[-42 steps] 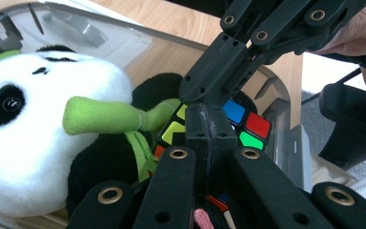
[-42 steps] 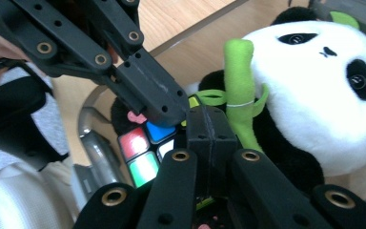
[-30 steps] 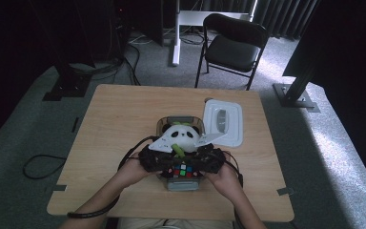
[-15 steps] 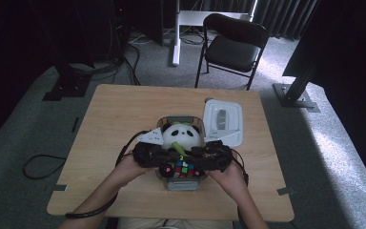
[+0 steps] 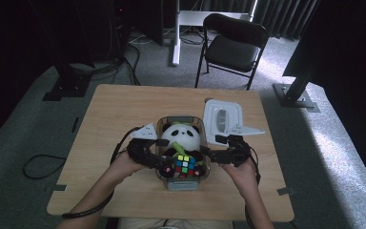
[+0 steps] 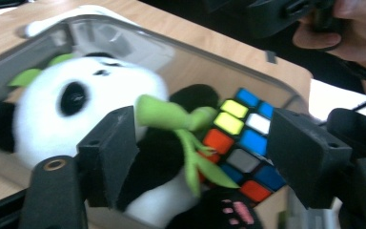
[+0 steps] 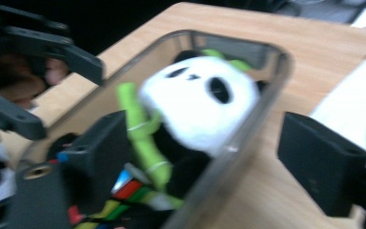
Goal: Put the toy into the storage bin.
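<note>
Flanking the clear box (image 5: pixel 164 128), your left gripper (image 5: pixel 164 164) and right gripper (image 5: pixel 208 155) have just been opening and grip nothing. Its lid (image 5: pixel 223 120) lies just beyond your right gripper, the nearer one; panda (image 5: pixel 181 136) and cube (image 5: pixel 184 166) sit inside.

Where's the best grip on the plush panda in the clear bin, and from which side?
Take the panda by its white head, from straight above. The head sits highest and bare at the far end of the bin; the cube covers its lower body and the walls block sideways approaches.
</note>
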